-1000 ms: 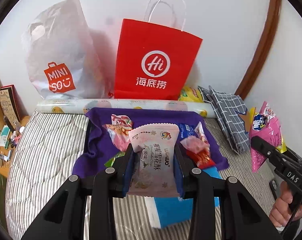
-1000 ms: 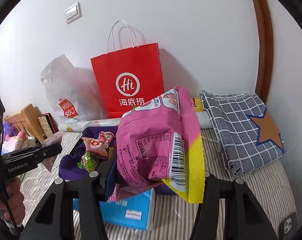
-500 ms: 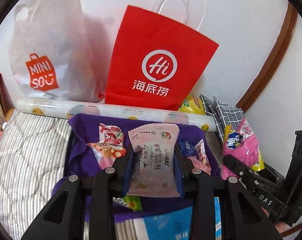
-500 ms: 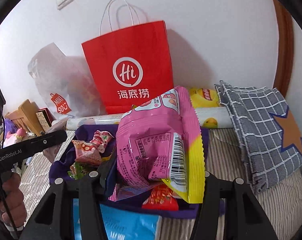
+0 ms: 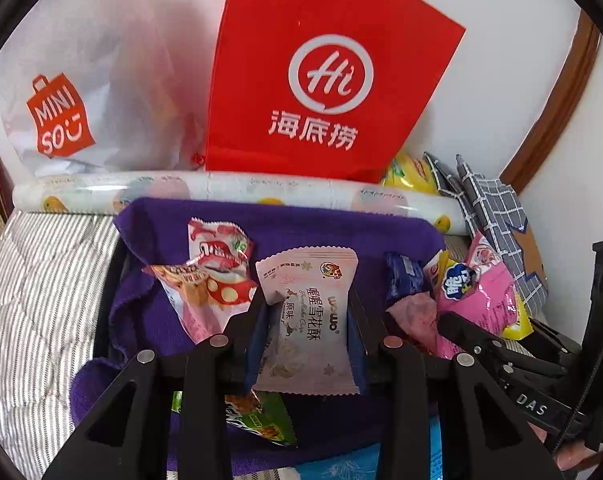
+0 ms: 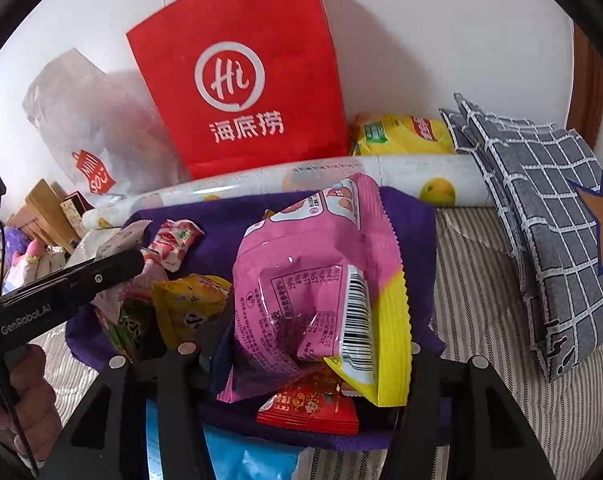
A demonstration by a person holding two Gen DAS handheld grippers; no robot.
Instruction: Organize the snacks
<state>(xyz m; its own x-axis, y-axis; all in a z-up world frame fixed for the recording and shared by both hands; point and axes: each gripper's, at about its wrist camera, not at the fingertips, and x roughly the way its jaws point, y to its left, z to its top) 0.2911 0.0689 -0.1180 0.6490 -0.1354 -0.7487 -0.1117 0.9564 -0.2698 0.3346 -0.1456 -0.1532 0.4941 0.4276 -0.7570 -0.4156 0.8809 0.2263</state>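
Observation:
My left gripper (image 5: 306, 320) is shut on a pale pink snowflake-crisp packet (image 5: 307, 312), held upright over the purple cloth (image 5: 293, 228) that lines a box of snacks. My right gripper (image 6: 313, 344) is shut on a big pink and yellow snack bag (image 6: 317, 280) above the same purple cloth (image 6: 413, 216). Loose snacks lie in the box: a red and white packet (image 5: 217, 248), a green packet (image 5: 261, 420), a red packet (image 6: 309, 404) and a yellow one (image 6: 189, 304). In the left wrist view the right gripper (image 5: 497, 356) and its pink bag (image 5: 477, 296) show at the right.
A red paper bag (image 5: 321, 80) and a white MINISO plastic bag (image 5: 73, 92) stand against the wall behind a rolled printed sheet (image 5: 229, 192). A grey checked cushion (image 6: 549, 208) lies right, a yellow bag (image 6: 401, 134) behind. Striped bedding (image 5: 37, 300) surrounds the box; a blue pack (image 6: 253, 456) lies in front.
Both grippers have moved forward and down toward the purple-lined box, each still holding its packet. The red bag and the box now look larger and closer.

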